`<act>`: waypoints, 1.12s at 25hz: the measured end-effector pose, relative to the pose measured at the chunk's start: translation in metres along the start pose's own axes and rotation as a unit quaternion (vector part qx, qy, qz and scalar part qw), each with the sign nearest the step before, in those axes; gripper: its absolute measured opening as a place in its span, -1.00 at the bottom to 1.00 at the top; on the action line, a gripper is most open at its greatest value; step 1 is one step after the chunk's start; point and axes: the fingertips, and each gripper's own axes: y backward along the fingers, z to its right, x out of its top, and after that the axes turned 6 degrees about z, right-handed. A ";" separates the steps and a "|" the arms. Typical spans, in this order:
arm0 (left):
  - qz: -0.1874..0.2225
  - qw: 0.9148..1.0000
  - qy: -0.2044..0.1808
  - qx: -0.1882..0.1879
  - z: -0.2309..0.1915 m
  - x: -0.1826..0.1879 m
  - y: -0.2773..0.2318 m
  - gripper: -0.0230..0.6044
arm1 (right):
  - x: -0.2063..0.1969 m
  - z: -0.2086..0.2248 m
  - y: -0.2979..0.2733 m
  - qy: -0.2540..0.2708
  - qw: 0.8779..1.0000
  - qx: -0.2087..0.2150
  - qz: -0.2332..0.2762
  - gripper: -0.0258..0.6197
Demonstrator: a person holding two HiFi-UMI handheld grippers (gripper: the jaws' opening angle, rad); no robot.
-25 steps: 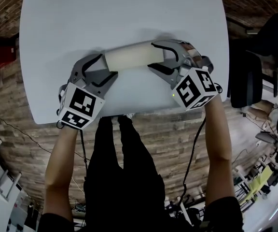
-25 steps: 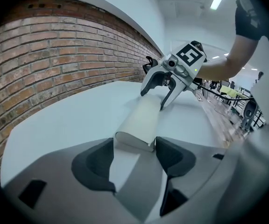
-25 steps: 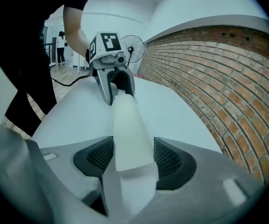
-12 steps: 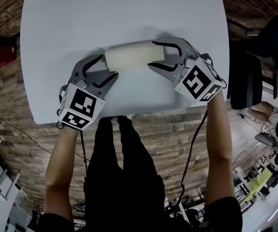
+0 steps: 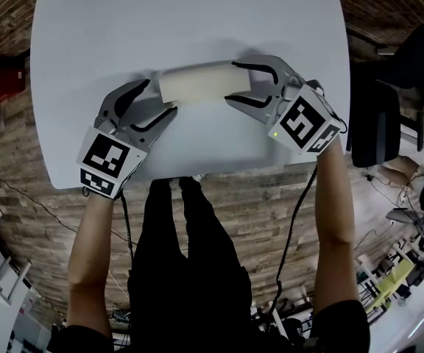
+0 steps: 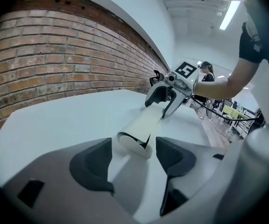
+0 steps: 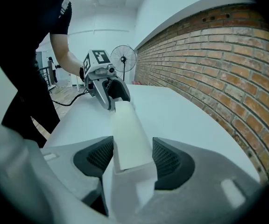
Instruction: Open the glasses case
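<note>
Glasses case (image 5: 197, 84) flat on worktop (image 5: 124, 20), its right end clamped between right gripper (image 5: 232, 84) jaws. Left gripper (image 5: 159, 98) has slipped back off case's left end, jaws apart, empty. Dark slit at that end suggests flap barely ajar; opening likely just begun.

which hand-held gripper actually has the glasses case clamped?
The right hand-held gripper: its pads press both sides of one end of the glasses case. The left hand-held gripper is open, with gaps either side of the other end.
</note>
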 end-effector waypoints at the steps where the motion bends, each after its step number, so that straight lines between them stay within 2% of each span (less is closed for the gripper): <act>1: -0.002 1.000 -0.003 0.004 -0.001 0.000 0.000 -0.03 | 0.000 0.000 0.000 -0.001 1.000 0.000 0.000 -0.14; 6: -0.012 0.999 -0.033 0.037 -0.003 -0.004 -0.002 -0.03 | 0.001 0.001 0.000 -0.003 1.000 0.000 0.000 -0.14; 12: 0.014 0.999 -0.017 0.048 -0.007 0.003 0.002 -0.03 | 0.002 0.001 0.001 -0.003 1.000 -0.003 0.002 -0.14; 15: 0.011 0.998 -0.017 0.056 -0.008 0.002 0.000 -0.04 | 0.001 0.001 0.000 -0.003 1.000 -0.003 0.000 -0.14; 28: 0.001 0.998 -0.020 0.053 -0.007 -0.001 -0.001 -0.04 | 0.010 0.008 0.005 -0.029 0.999 -0.006 0.022 -0.20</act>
